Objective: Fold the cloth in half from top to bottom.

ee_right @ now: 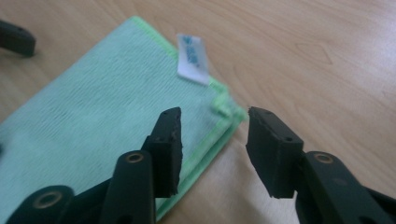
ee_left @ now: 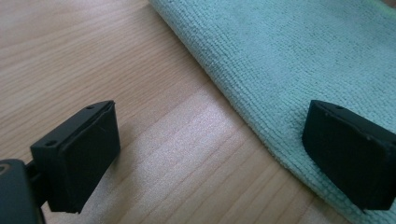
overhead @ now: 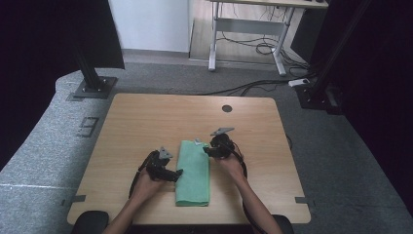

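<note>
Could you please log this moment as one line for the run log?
cloth: folded, flat on table | left tool: open, straddling cloth's edge | right tool: open, at cloth's tagged corner, nothing held

Table [overhead: 146, 117]: light wood-grain top, rounded corners, sits mid-frame in the high view on grey carpet. One round dark grommet hole [overhead: 227, 108] near the far edge, upper centre of the top. Lying flat on it, lower centre of the frame: my folded green cloth [overhead: 193, 173], long side running front to back, stacked layers visible at the corner in the right gripper view. White tag [ee_right: 193, 59] sticks out at its far edge, resting on the cloth. In the left gripper view the cloth's edge [ee_left: 243, 112] crosses diagonally, bare wood at left.
</note>
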Demonstrator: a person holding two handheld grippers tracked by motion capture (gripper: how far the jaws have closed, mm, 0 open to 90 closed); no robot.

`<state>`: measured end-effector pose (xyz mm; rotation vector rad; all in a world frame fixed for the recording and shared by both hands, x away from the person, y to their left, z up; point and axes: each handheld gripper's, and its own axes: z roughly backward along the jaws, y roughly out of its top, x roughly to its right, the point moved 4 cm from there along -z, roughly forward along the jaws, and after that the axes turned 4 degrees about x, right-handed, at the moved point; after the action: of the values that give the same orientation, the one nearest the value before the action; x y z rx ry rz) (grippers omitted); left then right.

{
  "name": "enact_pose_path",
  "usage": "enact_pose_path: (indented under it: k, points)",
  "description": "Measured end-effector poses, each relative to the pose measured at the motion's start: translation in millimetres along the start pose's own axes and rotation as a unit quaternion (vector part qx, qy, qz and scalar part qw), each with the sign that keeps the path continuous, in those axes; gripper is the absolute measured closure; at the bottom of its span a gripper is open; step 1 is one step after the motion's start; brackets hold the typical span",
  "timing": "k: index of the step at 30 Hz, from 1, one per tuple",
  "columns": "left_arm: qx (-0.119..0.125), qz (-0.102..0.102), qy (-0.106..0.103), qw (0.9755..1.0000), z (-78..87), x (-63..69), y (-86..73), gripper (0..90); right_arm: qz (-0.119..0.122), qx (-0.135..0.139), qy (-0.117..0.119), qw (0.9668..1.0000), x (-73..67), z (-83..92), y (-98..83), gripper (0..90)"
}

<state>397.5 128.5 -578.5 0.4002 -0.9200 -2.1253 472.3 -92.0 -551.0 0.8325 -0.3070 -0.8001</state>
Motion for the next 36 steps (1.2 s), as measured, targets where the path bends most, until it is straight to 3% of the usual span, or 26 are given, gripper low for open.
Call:
enact_pose_path:
  k: [7, 10, 13, 22, 30, 36]
  points:
    - [0.0, 0.0, 0.001, 1.0, 0.1, 0.9, -0.1, 4.5, 0.002, -0.013, -0.005, 0.9999, 2.7, -16.4, 6.5, 59.1]
    - [0.0, -0.004, -0.003, 1.0, -0.1, 3.4, 0.1, 4.5, 0.011, -0.023, -0.018, 0.9995, 4.9, -22.5, 5.6, 56.9]
    - [0.0, -0.007, -0.006, 1.0, -0.7, 6.4, 0.5, 4.5, 0.008, -0.029, -0.014, 0.9995, 7.7, -26.5, 1.9, 57.0]
    - [0.0, -0.008, -0.008, 0.9999, -1.0, 6.8, 0.6, 4.4, 0.006, -0.044, 0.016, 0.9989, 5.2, -24.9, 3.7, 82.5]
    - [-0.001, -0.008, -0.008, 0.9999, -1.0, 6.6, 0.7, 4.3, 0.004, -0.029, 0.025, 0.9993, 6.1, -13.0, 7.6, 85.2]
    - [0.0, -0.005, -0.006, 1.0, -1.1, 7.0, 0.6, 4.3, 0.026, -0.01, 0.032, 0.9991, -1.9, 4.3, 18.1, 85.3]
